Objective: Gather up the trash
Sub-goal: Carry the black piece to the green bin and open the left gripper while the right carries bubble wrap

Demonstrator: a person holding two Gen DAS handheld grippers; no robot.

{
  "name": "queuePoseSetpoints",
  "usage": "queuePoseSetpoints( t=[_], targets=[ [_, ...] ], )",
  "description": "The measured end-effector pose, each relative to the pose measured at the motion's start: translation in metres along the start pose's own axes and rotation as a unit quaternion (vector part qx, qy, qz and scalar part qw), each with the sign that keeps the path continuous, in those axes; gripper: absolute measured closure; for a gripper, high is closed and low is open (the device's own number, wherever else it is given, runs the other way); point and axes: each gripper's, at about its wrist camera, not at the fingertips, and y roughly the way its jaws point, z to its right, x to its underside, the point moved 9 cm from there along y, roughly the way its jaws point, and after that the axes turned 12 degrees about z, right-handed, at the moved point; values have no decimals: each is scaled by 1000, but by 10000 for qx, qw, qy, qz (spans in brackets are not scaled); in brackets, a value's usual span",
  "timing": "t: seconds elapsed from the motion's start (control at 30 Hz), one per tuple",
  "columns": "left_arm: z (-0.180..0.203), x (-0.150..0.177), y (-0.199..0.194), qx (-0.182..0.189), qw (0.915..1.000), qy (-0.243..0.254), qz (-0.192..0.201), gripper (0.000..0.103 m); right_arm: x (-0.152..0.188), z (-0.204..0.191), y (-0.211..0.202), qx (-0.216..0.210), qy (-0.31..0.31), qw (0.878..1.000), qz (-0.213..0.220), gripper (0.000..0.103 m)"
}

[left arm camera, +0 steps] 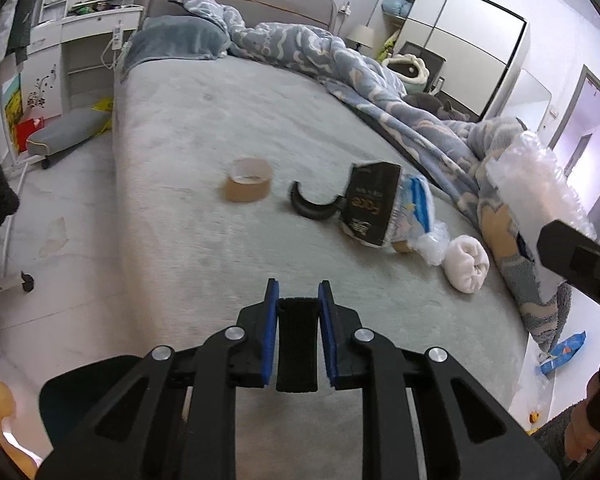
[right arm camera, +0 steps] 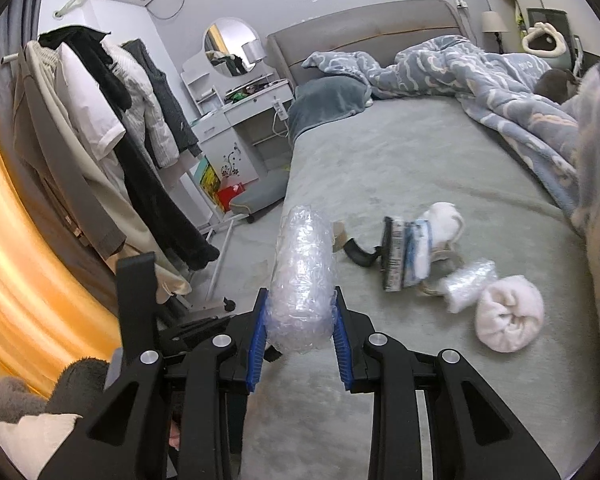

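The grey bed (left arm camera: 220, 128) carries a rumpled blue blanket (left arm camera: 340, 64), a black box (left arm camera: 370, 204), a rolled white sock (left arm camera: 466, 266), a tape roll (left arm camera: 249, 180) and a curved black piece (left arm camera: 310, 204). The right hand-held gripper (right arm camera: 300, 312) clamps a roll of bubble wrap (right arm camera: 302, 276) above the bed's near edge. The left hand-held gripper (left arm camera: 298, 304) stands narrow, with a black strip (left arm camera: 297, 344) between its blue pads (left arm camera: 269, 328).

On the bed (left arm camera: 204, 128), the tape roll (left arm camera: 249, 186) lies at 9 o'clock of the curved piece (left arm camera: 312, 205), the box (left arm camera: 370, 204) at its 3 o'clock. The rolled sock (left arm camera: 468, 265) sits at 4 o'clock of the box. The blanket (left arm camera: 340, 60) is heaped at 1 o'clock.
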Motion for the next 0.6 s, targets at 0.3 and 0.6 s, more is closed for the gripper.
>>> queuePoseSetpoints(
  t=[0.3,0.6],
  targets=[
    [-56,22,-17,-422,9980,-51,-475,82,21,-42,36,-164,-197,9986,-471,73],
    [-118,65,-31,-790,9905,-271,-1090,82,46,-87,71,-375,-314,9950,-873,73]
  ],
)
